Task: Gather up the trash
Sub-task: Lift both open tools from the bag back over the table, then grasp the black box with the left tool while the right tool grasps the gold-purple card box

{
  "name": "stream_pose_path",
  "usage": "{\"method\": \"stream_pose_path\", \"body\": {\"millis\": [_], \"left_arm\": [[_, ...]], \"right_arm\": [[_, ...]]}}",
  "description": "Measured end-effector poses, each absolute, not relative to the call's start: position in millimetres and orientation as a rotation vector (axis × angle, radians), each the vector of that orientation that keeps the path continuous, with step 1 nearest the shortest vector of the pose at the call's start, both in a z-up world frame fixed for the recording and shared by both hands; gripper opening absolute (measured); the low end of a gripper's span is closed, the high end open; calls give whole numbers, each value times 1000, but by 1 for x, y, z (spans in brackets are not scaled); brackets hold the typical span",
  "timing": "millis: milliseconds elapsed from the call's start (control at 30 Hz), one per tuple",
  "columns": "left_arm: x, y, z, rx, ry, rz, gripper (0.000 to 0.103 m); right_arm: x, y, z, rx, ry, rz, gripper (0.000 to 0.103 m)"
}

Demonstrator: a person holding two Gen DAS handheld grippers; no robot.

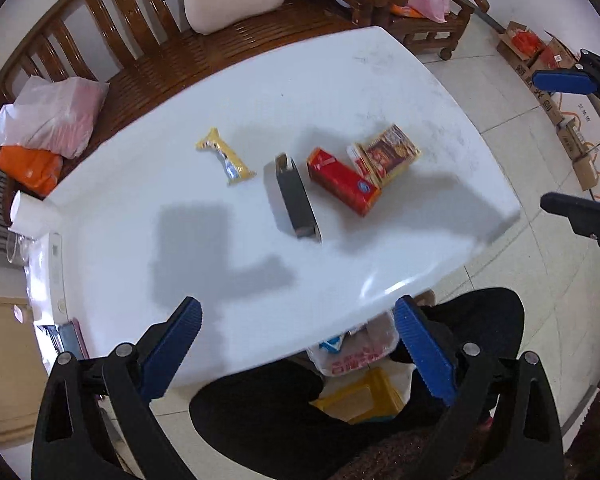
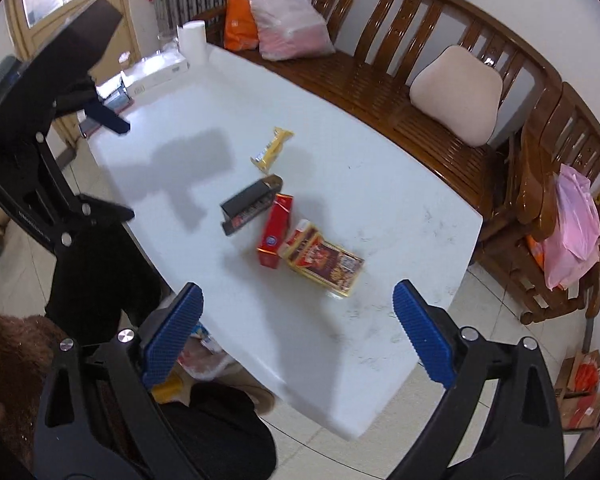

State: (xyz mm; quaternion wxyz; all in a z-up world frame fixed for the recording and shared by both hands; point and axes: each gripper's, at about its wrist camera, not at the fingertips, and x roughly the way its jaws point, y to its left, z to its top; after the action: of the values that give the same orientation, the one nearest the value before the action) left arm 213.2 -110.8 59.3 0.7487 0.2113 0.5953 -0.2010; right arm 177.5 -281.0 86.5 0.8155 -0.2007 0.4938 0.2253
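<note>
From the left wrist, the left gripper (image 1: 298, 344) hangs wide open and empty above the table (image 1: 140, 240), where a yellow wrapper (image 1: 225, 157), dark box (image 1: 296, 200), red carton (image 1: 342, 181) and gold packet (image 1: 390, 154) lie scattered as litter, while the right wrist shows the right gripper (image 2: 298, 330) equally spread and empty, labels too blurred to read.

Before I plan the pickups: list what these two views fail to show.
- Trash bag under the table: both views, mostly hidden by the tabletop; contents unclear.
- Print on the red box and brown packet: too small and blurred.
- Black box: whether it is empty, cannot tell.
- Cardboard boxes: right wrist view, cut off by the fisheye edge.
</note>
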Motion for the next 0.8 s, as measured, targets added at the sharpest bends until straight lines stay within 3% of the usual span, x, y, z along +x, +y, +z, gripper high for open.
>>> {"method": "stream_pose_path", "body": {"millis": [800], "left_arm": [[296, -145, -48, 464, 1475, -453, 94]], "right_arm": [[250, -264, 3, -719, 1178, 665, 93]]}}
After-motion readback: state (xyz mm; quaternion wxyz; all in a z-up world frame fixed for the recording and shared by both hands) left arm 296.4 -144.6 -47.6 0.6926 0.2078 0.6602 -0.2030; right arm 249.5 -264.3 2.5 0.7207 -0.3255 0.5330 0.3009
